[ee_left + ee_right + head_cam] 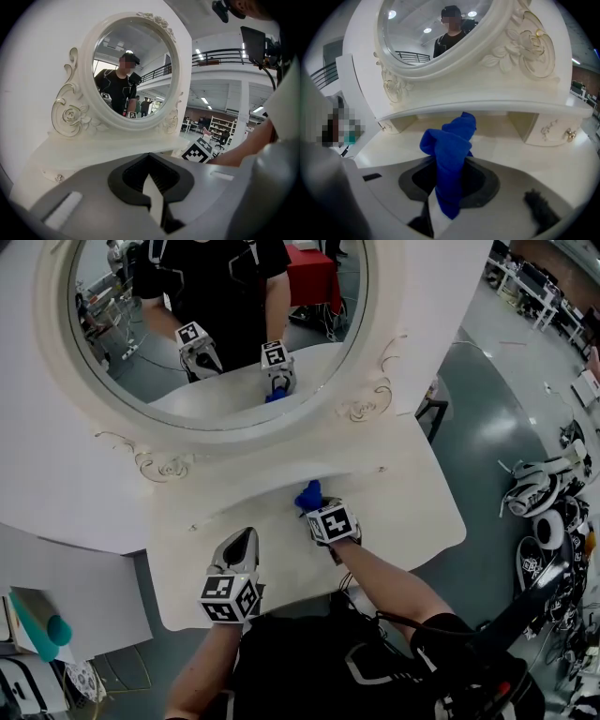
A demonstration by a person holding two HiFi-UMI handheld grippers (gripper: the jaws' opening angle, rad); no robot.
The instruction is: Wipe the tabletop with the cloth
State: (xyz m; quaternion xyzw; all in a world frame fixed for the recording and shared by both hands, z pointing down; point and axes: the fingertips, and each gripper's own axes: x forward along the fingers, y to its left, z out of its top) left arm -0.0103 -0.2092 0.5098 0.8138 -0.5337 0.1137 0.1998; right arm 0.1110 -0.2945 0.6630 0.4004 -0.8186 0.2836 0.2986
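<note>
A white vanity tabletop [412, 512] lies below me in the head view. My right gripper [315, 506] is shut on a bunched blue cloth [308, 493], which sits on the tabletop near the raised shelf under the mirror. In the right gripper view the cloth [449, 140] sticks up and forward from between the jaws of the right gripper [449, 164], over the tabletop [511, 152]. My left gripper [246, 538] hovers over the tabletop's near left part, shut and empty. The left gripper view shows the left gripper [151, 158] with its jaws together, pointing at the mirror.
A large oval mirror [216, 324] in an ornate white frame stands at the back on a raised shelf with small drawers [553, 129]. The tabletop's front edge [281, 601] is close to my body. Grey floor with headsets and gear [544, 498] is at the right, a teal object [42, 624] at the left.
</note>
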